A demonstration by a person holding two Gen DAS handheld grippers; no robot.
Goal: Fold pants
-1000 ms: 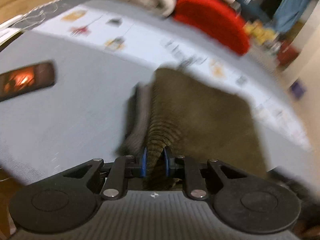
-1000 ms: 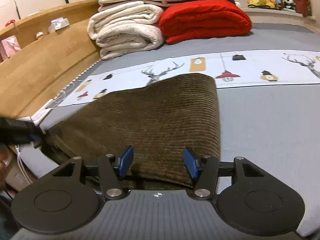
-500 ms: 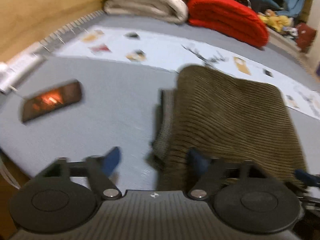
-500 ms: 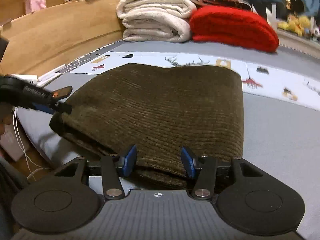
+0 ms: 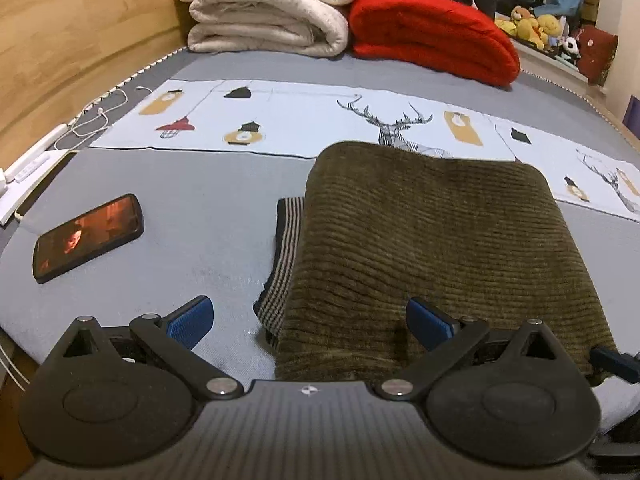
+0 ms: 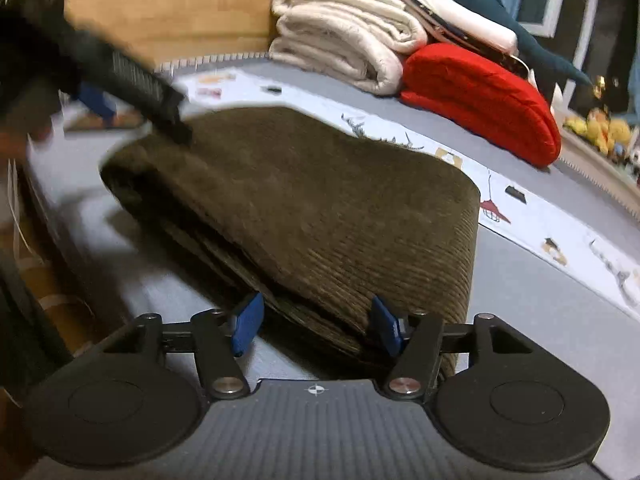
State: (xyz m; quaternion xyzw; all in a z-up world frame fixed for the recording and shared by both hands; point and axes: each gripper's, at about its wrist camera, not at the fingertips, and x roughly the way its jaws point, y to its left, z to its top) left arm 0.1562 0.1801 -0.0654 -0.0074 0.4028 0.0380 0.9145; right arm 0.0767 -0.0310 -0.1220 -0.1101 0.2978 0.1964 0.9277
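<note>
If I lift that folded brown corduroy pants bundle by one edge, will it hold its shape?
Probably not: the corduroy pants look soft, so the stacked layers seen in the right wrist view would likely droop and unfold. The ribbed cloth should grip well and looks fairly heavy.

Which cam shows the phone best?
Left wrist. The phone lies sharp and whole on the grey bed cover, screen lit, left of the folded pants. In the right wrist view that corner is motion-blurred behind the other claw; no phone can be made out.
</note>
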